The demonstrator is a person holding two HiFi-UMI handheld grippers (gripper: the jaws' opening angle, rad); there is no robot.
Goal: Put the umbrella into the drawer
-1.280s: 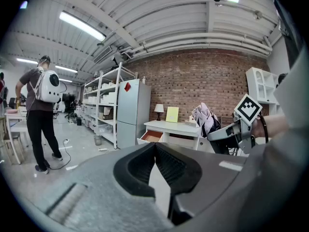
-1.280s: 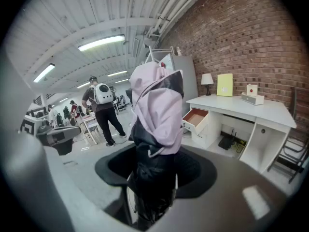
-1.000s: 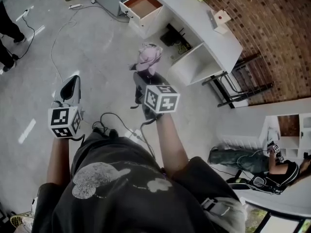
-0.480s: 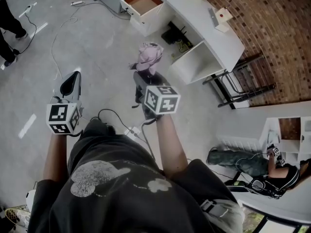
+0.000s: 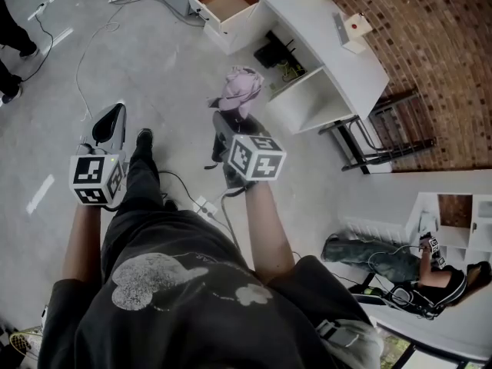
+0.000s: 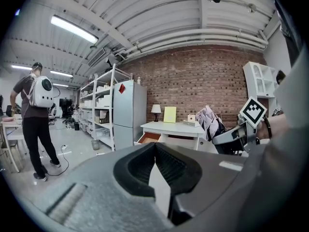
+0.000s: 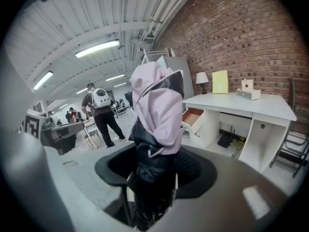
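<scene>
A folded umbrella (image 5: 240, 88), pink cloth over a black body, stands upright in my right gripper (image 5: 231, 126), which is shut on its black lower part. In the right gripper view the umbrella (image 7: 157, 100) fills the middle and hides the gap of that gripper (image 7: 153, 170). The open drawer (image 5: 223, 0) with a brown inside juts from the white desk (image 5: 338, 52), farther ahead; the drawer (image 7: 193, 118) lies beyond and right of the umbrella. My left gripper (image 5: 112, 115) hangs over the bare floor at the left, its tips together on nothing. The left gripper (image 6: 154, 146) also faces the drawer (image 6: 147, 138).
A person with a white backpack (image 6: 37, 117) stands at the left. Cables and a power strip (image 5: 204, 205) lie on the floor by my feet. A black chair frame (image 5: 377, 141) stands right of the desk. Another person (image 5: 400, 264) sits low at the lower right.
My leg has stepped forward between the two grippers. Both grippers have moved a little ahead. The umbrella stays in the right gripper's hold.
</scene>
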